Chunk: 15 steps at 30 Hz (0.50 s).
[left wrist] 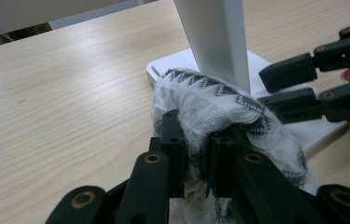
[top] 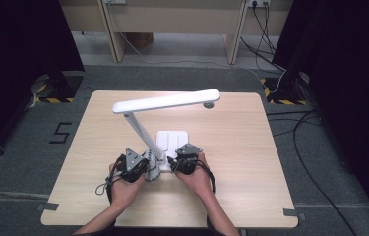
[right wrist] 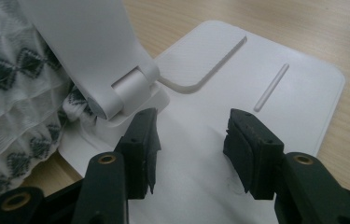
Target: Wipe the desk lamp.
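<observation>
A white desk lamp stands mid-table, its long head point(top: 167, 102) on a slanted arm point(top: 142, 132) rising from a flat base point(top: 172, 140). My left gripper point(top: 141, 168) is shut on a white cloth with a dark diamond pattern point(left wrist: 219, 102), bunched between its jaws point(left wrist: 196, 140) and pressed against the foot of the lamp arm point(left wrist: 219, 37). My right gripper point(right wrist: 191, 140) stands open just above the near part of the lamp base point(right wrist: 266, 60), beside the arm's hinge point(right wrist: 121, 93), with nothing between its fingers. The cloth point(right wrist: 9, 93) lies behind that hinge.
The wooden table point(top: 241, 147) has bare room on both sides of the lamp. Cables trail across the floor at the right point(top: 305, 147), and a wooden bench frame point(top: 172, 24) stands beyond the table.
</observation>
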### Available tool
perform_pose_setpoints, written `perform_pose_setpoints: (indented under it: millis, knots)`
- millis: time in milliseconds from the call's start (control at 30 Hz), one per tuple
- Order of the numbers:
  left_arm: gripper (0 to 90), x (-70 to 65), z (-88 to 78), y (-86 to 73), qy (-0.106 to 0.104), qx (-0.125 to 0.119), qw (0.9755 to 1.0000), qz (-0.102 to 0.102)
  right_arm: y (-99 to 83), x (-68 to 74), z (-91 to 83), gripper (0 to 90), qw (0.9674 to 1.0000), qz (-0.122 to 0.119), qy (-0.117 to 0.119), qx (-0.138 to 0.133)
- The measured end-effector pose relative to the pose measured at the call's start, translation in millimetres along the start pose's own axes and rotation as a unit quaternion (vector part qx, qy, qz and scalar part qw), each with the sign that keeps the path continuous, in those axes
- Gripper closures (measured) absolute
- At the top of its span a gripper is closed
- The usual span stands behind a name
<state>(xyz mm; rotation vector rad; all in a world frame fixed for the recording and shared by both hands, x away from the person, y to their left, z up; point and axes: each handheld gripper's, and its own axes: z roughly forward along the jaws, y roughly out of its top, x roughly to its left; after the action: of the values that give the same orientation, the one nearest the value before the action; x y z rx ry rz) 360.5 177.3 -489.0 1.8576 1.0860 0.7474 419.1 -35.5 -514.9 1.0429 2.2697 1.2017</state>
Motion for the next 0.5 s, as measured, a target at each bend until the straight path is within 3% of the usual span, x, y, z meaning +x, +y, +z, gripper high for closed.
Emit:
perform_pose_setpoints:
  millis: [233,333,500]
  knots:
    - [79.1,1.6,-15.4,-3.3,0.0,0.007,0.9993,0.038,0.6,0.0,0.3,46.5,1.0,0.005,0.005,0.003]
    - [79.1,2.5,-22.1,-5.4,0.0,0.007,0.9986,0.053,3.9,1.3,-2.4,42.2,0.9997,0.008,0.016,0.018]
    - [79.0,3.4,-34.2,-6.4,-0.003,0.004,0.9978,0.066,12.4,5.5,-19.4,38.6,0.9993,0.001,0.038,-0.001]
